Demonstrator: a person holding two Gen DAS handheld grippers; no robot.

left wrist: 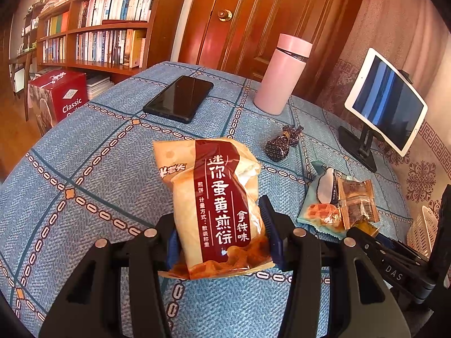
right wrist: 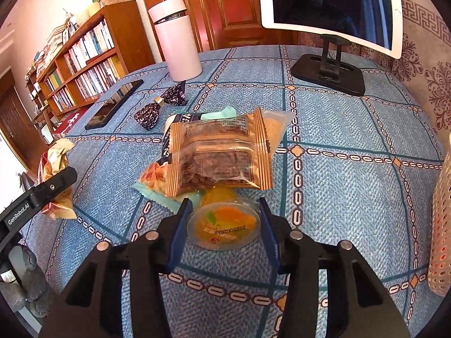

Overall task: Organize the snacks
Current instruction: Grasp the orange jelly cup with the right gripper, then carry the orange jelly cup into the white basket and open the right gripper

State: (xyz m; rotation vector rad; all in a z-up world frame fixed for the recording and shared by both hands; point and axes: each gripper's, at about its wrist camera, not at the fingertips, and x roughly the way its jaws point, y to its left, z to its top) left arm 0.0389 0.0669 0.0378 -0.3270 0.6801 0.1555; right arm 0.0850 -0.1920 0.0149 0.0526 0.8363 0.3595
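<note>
My left gripper is shut on an orange-and-maroon cookie bag and holds it above the blue tablecloth. The bag also shows in the right wrist view, with the left gripper's finger across it. My right gripper is open, its fingers on either side of a small orange jelly cup on the cloth. Just beyond lies a pile of snacks: a brown cake packet on a mint waffle packet. The pile shows in the left wrist view.
A pink bottle, a black phone, a dark wrapped pouch and a tablet on a black stand sit farther back. A perforated pink basket stands at the right edge. A bookshelf and wooden door stand behind.
</note>
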